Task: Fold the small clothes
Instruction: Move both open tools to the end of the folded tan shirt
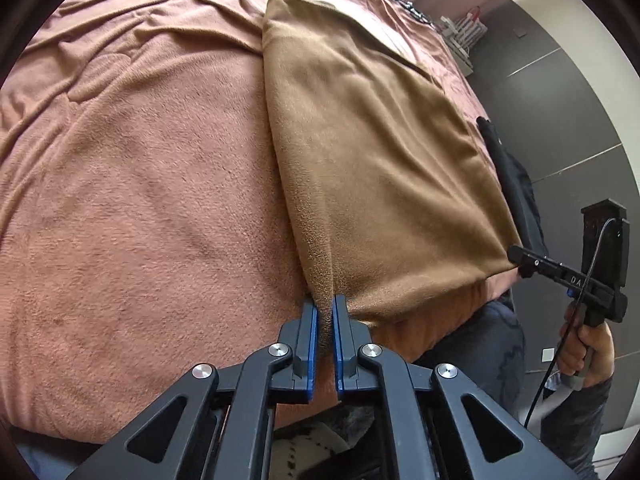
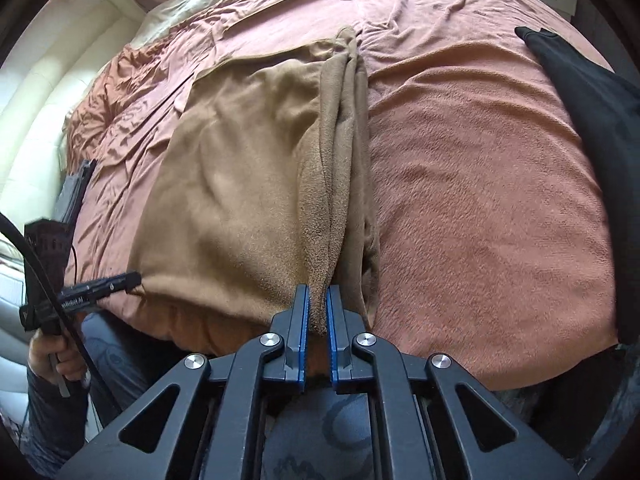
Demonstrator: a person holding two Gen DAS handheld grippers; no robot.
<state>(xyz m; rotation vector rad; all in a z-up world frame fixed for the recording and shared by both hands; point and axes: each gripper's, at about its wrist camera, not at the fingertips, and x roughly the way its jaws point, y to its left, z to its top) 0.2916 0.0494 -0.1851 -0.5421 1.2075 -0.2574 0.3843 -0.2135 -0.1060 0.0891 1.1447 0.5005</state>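
Tan fleece garment spread on the pink bed

Its near corners are pinched by the left gripper and right gripper, both clamped tight at lower centre of frame.

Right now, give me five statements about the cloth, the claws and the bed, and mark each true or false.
1. The left claw is shut on a near corner of the tan garment. True.
2. The right claw hangs open over bare blanket. False: it is shut on the garment's other near corner.
3. The garment lies on a pink blanket. True.
4. The garment is bright blue. False: it is tan.
5. A black garment lies on the bed, apart from the tan one. True.
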